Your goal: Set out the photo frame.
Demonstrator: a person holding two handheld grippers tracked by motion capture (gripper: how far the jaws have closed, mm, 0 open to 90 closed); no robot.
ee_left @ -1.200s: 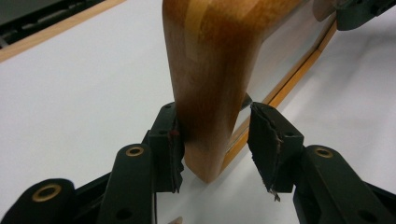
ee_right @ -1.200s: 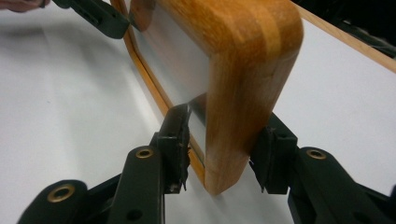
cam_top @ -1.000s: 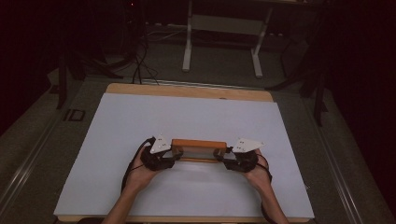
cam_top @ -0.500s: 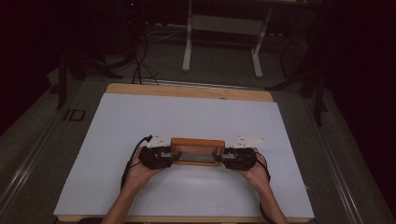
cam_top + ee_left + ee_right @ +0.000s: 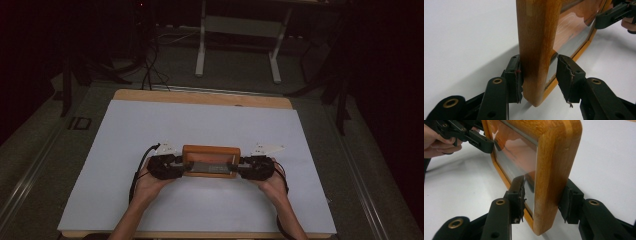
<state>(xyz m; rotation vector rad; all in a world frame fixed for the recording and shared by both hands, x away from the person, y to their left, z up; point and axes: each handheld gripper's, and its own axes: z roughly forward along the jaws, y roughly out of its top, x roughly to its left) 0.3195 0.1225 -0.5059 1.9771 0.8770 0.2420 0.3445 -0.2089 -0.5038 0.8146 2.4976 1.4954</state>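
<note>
White sheeting covers the table point(image 5: 150, 130), and near its front middle stands one wooden frame point(image 5: 210, 161), on edge with a glass pane set in it (nothing else lies on the sheet). Two grippers flank it. The left gripper point(image 5: 539, 77) straddles the frame's left end: one pad touches the wood, the other stands off the glass. The right gripper point(image 5: 544, 198) clamps the right end, both pads pressing.

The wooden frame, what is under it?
Under the wooden frame lies the white table sheet. Whether the frame's lower edge touches the sheet or hangs just above it cannot be told.
</note>
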